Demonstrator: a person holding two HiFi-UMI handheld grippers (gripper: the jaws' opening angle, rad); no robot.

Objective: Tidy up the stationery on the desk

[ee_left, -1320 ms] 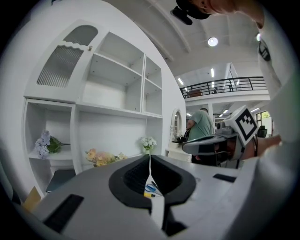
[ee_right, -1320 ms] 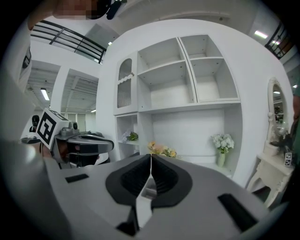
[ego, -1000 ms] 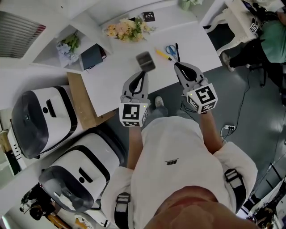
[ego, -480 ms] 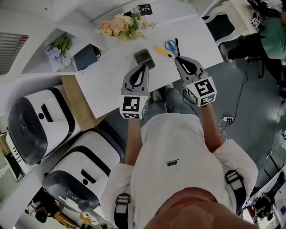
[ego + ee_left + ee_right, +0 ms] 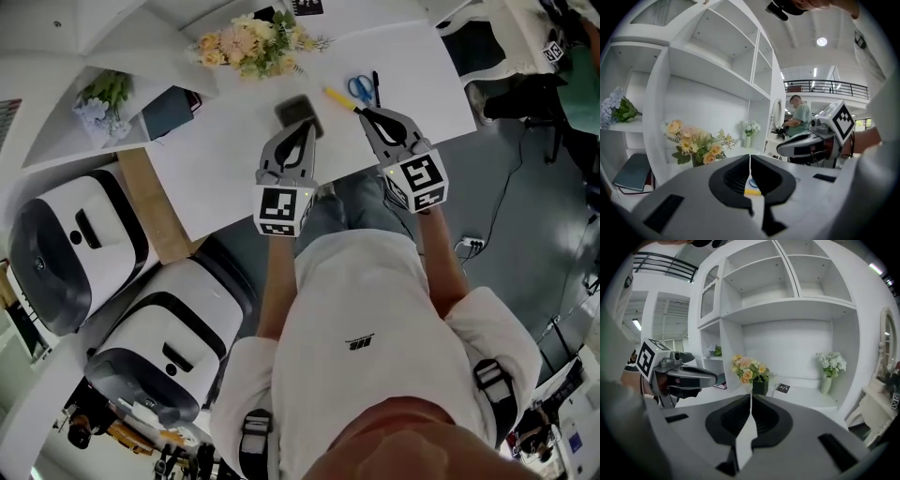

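A white desk (image 5: 234, 159) holds a flower arrangement (image 5: 248, 42); a dark grey block (image 5: 298, 111); a yellow pen (image 5: 336, 97); blue-handled scissors (image 5: 360, 89); a black pen (image 5: 375, 84).

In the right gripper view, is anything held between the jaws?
No, the right gripper has its jaws shut against each other at the tips, with nothing between them.

Right gripper (image 5: 750, 397), fingers (image 5: 733, 420) together, apparently empty.

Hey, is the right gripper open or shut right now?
Shut: in the right gripper view, the right gripper's two jaws meet along a thin line, with nothing between them.
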